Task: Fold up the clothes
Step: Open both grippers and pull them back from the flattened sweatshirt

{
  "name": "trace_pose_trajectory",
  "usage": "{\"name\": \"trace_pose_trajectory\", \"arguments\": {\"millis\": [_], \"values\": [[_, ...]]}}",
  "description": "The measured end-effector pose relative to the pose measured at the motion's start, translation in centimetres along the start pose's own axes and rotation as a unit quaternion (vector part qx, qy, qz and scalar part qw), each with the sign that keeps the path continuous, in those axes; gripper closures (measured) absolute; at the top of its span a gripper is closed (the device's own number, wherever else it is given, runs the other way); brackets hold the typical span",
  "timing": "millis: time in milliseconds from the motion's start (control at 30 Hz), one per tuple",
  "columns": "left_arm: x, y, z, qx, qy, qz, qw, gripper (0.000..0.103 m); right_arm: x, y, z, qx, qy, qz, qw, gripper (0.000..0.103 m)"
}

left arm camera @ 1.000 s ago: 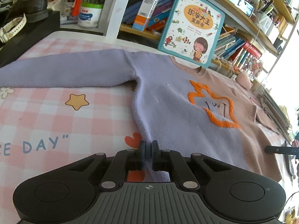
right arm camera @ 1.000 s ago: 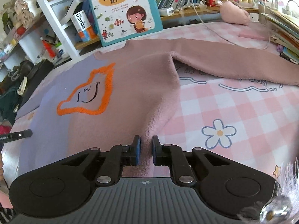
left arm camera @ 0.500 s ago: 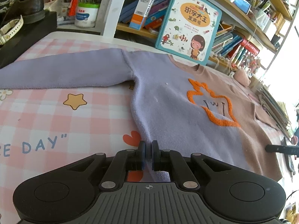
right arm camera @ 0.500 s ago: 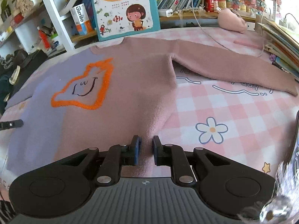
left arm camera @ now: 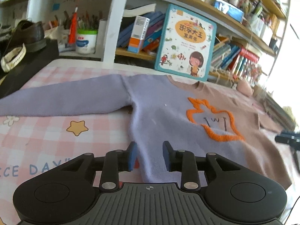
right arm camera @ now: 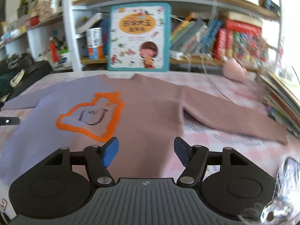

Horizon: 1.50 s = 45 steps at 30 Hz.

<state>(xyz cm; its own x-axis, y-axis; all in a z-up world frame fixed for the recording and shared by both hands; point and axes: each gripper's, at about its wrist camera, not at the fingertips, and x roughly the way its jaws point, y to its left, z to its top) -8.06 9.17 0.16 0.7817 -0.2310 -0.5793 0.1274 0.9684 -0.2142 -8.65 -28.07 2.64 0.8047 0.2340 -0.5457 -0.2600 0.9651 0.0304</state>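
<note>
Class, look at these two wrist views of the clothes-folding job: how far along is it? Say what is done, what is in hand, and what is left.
Done: the sweater lies spread flat on the checked cloth, both sleeves out. In hand: nothing; the left gripper and the right gripper are open at the hem. Left: every fold, since the purple sleeve and the pink sleeve lie unfolded.

Both wrist views look low across the sweater (left arm camera: 161,116) toward the bookshelf (right arm camera: 206,60)
</note>
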Motion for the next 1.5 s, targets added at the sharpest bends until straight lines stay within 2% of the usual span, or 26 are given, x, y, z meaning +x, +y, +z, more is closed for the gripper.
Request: {"name": "trace_pose_trajectory", "arguments": {"millis": [67, 233, 300, 333, 400, 533, 633, 700, 867, 1067, 1300, 1433, 1500], "values": [[0.0, -0.3, -0.1, 0.006, -0.003, 0.004, 1.0, 0.07, 0.4, 1.0, 0.0, -0.014, -0.011, 0.009, 1.0, 0.037], [-0.4, -0.6, -0.5, 0.0, -0.021, 0.011, 0.9997, 0.052, 1.4, 3.0, -0.3, -0.027, -0.028, 0.035, 0.999, 0.036], [-0.6, -0.7, -0.7, 0.002, -0.027, 0.02, 0.9994, 0.037, 1.8, 3.6, -0.3, -0.029, -0.036, 0.039, 0.998, 0.035], [-0.7, -0.7, -0.7, 0.002, -0.03, 0.025, 0.9992, 0.033, 1.9, 3.8, -0.3, -0.028, -0.04, 0.042, 0.998, 0.034], [-0.8, -0.7, -0.9, 0.003, -0.034, 0.035, 0.9988, 0.027, 2.1, 4.2, -0.3, -0.027, -0.046, 0.048, 0.997, 0.027], [-1.2, -0.6, -1.1, 0.002, -0.044, 0.054, 0.9976, 0.019, 2.4, 4.8, -0.5, -0.033, -0.045, 0.058, 0.997, 0.022], [-1.3, -0.7, -1.1, 0.001, -0.054, 0.068, 0.9962, 0.012, 2.5, 5.1, -0.7, -0.037, -0.043, 0.05, 0.997, 0.017], [-1.2, -0.9, -1.0, -0.001, -0.062, 0.073, 0.9954, 0.008, 2.4, 4.9, -0.7, -0.03, -0.049, 0.031, 0.998, 0.009], [-0.9, -1.3, -0.7, -0.002, -0.073, 0.073, 0.9946, 0.006, 2.2, 3.3, -0.9, 0.02, -0.056, -0.017, 0.998, 0.008], [-0.3, -1.3, -0.8, -0.008, -0.068, 0.07, 0.9952, 0.006, 2.1, 2.2, -1.3, 0.045, -0.053, -0.031, 0.997, 0.007], [0.0, -0.4, -1.0, -0.028, -0.047, 0.073, 0.9959, 0.006, 2.5, 3.0, -1.1, 0.014, -0.055, -0.016, 0.998, 0.005], [-0.2, 0.4, -0.9, -0.046, -0.059, 0.071, 0.9947, 0.006, 3.3, 4.3, -0.4, -0.016, -0.056, 0.019, 0.998, 0.005], [-0.3, 0.5, -0.8, -0.048, -0.067, 0.083, 0.9932, 0.006, 3.8, 5.0, 0.1, -0.033, -0.058, 0.042, 0.997, 0.005]]}}
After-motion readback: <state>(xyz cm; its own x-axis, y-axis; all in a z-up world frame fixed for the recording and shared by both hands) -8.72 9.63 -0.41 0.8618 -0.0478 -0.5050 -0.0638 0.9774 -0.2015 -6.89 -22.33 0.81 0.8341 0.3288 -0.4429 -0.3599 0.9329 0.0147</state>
